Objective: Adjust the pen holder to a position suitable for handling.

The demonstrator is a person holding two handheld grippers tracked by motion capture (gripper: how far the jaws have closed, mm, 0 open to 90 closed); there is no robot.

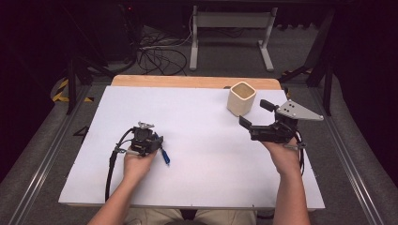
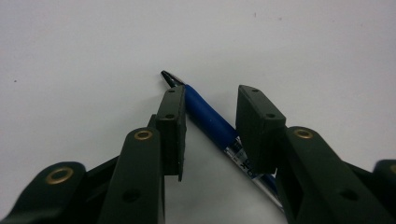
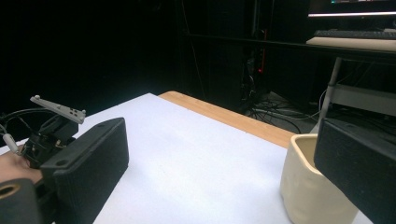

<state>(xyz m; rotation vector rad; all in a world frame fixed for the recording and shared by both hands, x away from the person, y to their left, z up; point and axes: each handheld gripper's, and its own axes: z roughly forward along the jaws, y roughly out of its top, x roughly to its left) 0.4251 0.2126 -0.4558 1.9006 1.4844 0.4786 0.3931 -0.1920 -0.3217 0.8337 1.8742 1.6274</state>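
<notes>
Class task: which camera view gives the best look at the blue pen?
The left gripper view: the pen lies close up on the table between that gripper's jaws, dark tip clear. The high view shows only a small blue bit beside the left gripper.

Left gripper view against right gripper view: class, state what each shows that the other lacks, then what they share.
Left gripper view alone: a blue pen lying on the table between the left gripper's black jaws, one jaw at its side, the other apart from it. Right gripper view alone: a cream cup near the table's wooden edge, between the wide-open jaws of the right gripper. Both share the white table.
</notes>
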